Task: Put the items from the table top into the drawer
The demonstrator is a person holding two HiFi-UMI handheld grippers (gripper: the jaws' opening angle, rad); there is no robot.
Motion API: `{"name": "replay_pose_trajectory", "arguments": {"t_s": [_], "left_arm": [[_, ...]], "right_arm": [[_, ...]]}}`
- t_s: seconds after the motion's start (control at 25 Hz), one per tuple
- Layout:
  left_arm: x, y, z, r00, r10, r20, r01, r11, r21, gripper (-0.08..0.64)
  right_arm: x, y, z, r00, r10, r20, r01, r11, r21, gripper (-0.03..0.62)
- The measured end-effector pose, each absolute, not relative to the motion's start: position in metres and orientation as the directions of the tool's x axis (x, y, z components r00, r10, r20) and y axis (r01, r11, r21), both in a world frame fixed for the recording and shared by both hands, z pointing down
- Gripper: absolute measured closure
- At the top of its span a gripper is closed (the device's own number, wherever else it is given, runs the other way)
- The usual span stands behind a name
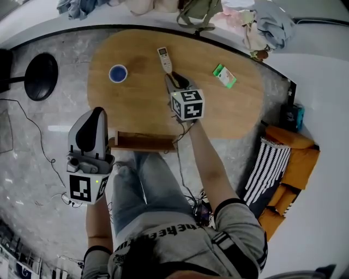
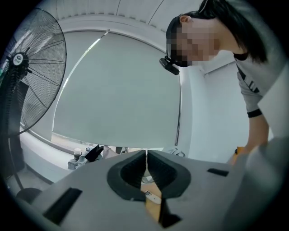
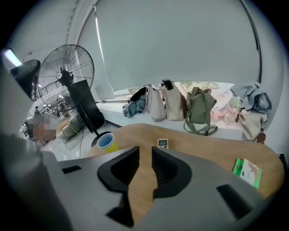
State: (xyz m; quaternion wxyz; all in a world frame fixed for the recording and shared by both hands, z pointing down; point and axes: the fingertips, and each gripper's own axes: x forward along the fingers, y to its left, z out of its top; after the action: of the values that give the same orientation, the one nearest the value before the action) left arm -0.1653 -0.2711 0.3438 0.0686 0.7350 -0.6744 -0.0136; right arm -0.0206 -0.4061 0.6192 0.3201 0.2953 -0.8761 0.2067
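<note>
On the oval wooden table (image 1: 136, 103) lie a white remote (image 1: 164, 59), a blue cup (image 1: 118, 73) and a green packet (image 1: 224, 75). My right gripper (image 1: 175, 78) hangs over the table just in front of the remote, tilted down. Its jaws stand a little apart with nothing between them (image 3: 145, 151); ahead of them are the remote (image 3: 163, 143), the cup (image 3: 106, 141) and the packet (image 3: 246, 172). The drawer (image 1: 144, 143) sticks out under the table's near edge. My left gripper (image 1: 97, 111) is left of the drawer, level, its jaws closed and empty (image 2: 146, 155).
A standing fan's black base (image 1: 41, 76) is on the floor left of the table. Bags and clothes (image 1: 199, 11) line the ledge behind it. An orange seat with a striped cloth (image 1: 283, 169) stands at the right. The person's legs are under the drawer.
</note>
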Motion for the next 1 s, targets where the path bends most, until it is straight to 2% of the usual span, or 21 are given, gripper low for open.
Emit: {"name": "replay_pose_trajectory", "arguments": {"t_s": [0.56, 1.0], "left_arm": [[-0.172, -0.266, 0.390, 0.073, -0.990, 0.123, -0.990, -0.057, 0.131, 0.548], [-0.177, -0.261, 0.415, 0.082, -0.986, 0.144, -0.987, -0.060, 0.150, 0.548]], "right_arm": [[-0.021, -0.445, 0.720, -0.522, -0.365, 0.771, -0.710, 0.688, -0.154, 0.423], [-0.034, -0.457, 0.760, -0.469, -0.372, 0.801, -0.688, 0.723, -0.067, 0.357]]}}
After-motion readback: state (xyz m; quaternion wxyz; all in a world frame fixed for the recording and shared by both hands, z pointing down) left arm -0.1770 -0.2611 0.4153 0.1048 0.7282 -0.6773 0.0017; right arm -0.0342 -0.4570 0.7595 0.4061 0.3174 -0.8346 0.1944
